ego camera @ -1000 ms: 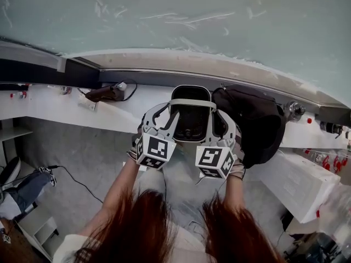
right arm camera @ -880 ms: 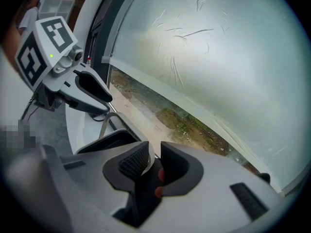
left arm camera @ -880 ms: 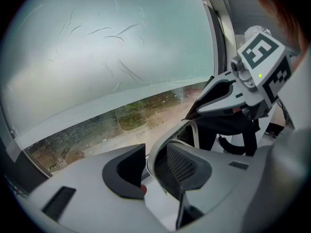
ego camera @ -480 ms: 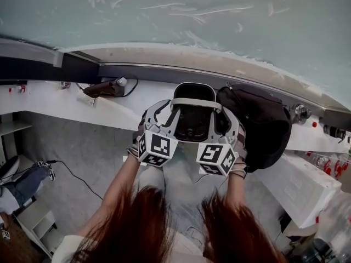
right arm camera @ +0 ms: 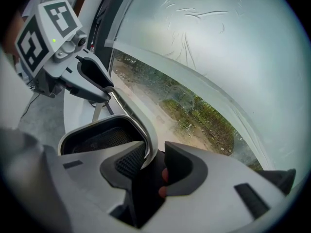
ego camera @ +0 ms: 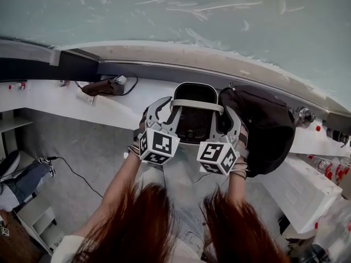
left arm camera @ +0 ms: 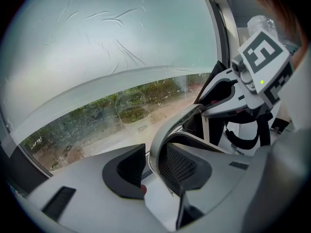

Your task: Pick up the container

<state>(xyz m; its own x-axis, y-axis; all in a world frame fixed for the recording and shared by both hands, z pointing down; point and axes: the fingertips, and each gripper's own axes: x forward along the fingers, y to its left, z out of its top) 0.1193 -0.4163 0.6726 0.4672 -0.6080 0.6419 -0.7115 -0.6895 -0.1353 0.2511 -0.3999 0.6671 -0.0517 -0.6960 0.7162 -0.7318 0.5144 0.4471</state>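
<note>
The container (ego camera: 191, 119) is a black bin with a mesh inside, a pale grey rim and a grey handle (ego camera: 196, 104). It stands at the white ledge (ego camera: 66, 102) below the window. My left gripper (ego camera: 163, 107) is shut on its left rim and my right gripper (ego camera: 228, 115) on its right rim. In the left gripper view the grey rim (left arm camera: 156, 147) runs between the two dark pads of the left gripper (left arm camera: 154, 171). In the right gripper view the rim (right arm camera: 147, 142) sits between the pads of the right gripper (right arm camera: 154, 166), beside the mesh wall (right arm camera: 97, 140).
A black backpack (ego camera: 262, 129) lies against the container's right side. A brown object with a cable (ego camera: 104, 86) lies on the ledge to the left. The window pane (ego camera: 175, 21) rises just behind. White boxes (ego camera: 299, 182) stand low at the right, over grey floor (ego camera: 82, 152).
Both grippers stay clamped on the container's rim. The whole view has drifted a little; I cannot tell whether the container has left the ledge.
</note>
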